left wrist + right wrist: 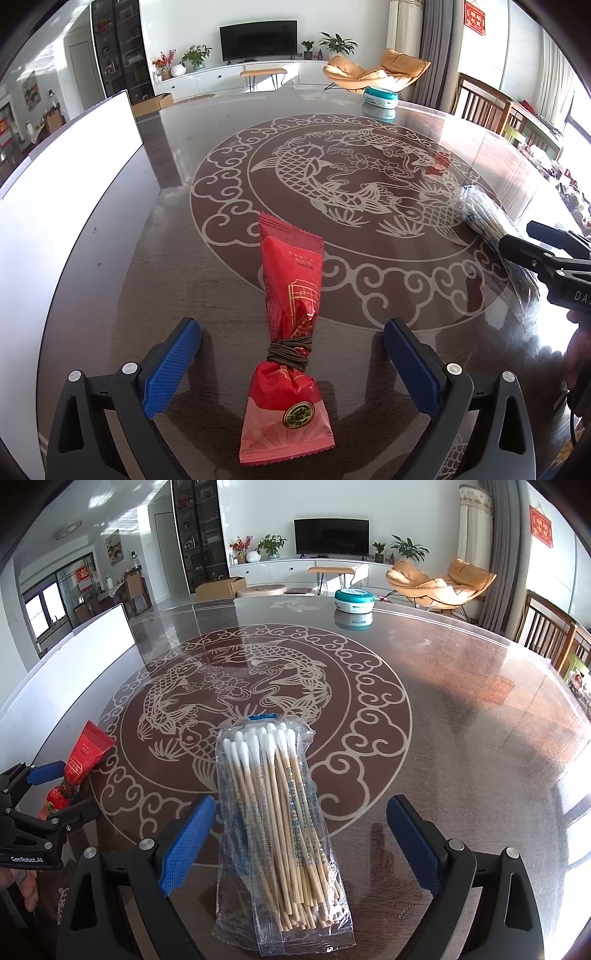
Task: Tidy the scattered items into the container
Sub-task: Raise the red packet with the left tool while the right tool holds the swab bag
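Flanking red packet (pixel 291 332): white container (pixel 66 206) left, swabs (pixel 487 218) right.

Each hand-held gripper has a black angular frame with triangular cut-outs, silver round screw heads at the joints, and two fingers faced with blue cross-hatched pads: the left hand-held gripper (pixel 291 363) and the right hand-held gripper (pixel 301 842). White lettering marks the black bodies; one reads "GenRobot.AI". A thin black cable trails beside the right one.

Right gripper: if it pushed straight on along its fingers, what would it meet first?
Most likely the bag of cotton swabs, lying on the table between the open right gripper fingers; no pad touches it.
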Available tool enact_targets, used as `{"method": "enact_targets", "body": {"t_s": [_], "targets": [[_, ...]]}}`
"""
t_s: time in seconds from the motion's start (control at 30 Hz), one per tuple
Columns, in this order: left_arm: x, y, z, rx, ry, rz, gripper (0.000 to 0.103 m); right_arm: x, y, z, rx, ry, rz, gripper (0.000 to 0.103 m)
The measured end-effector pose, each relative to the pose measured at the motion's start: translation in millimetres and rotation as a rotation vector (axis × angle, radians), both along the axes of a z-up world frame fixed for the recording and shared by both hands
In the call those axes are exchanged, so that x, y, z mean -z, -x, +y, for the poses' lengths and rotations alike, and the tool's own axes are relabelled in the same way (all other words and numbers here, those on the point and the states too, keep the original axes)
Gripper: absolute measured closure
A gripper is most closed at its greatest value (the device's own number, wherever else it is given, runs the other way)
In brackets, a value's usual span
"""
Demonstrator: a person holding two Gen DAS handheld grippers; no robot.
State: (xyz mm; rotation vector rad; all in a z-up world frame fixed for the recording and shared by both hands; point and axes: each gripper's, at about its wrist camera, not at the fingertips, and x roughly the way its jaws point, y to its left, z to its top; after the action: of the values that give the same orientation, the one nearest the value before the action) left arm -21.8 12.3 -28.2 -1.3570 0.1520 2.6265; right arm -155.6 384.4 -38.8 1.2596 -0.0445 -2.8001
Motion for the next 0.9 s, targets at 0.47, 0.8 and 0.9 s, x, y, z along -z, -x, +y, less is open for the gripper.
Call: {"method": "enact_targets", "body": {"t_s": [0.47, 0.8, 0.9], "targets": [[0, -1, -2, 0.007, -0.002, -0.003, 0.000, -1, -4, 46, -0.015, 0.332, 0.005, 0.009], [-9, 20, -34, 0.075, -0.107, -0.150, 0.000, -5, 31, 36, -0.125, 0.180, -0.220, 0.009], [-13, 30, -43, 0.073, -0.200, -0.218, 0.000, -5, 43, 18, -0.208, 0.111, -0.303, 0.009]]}}
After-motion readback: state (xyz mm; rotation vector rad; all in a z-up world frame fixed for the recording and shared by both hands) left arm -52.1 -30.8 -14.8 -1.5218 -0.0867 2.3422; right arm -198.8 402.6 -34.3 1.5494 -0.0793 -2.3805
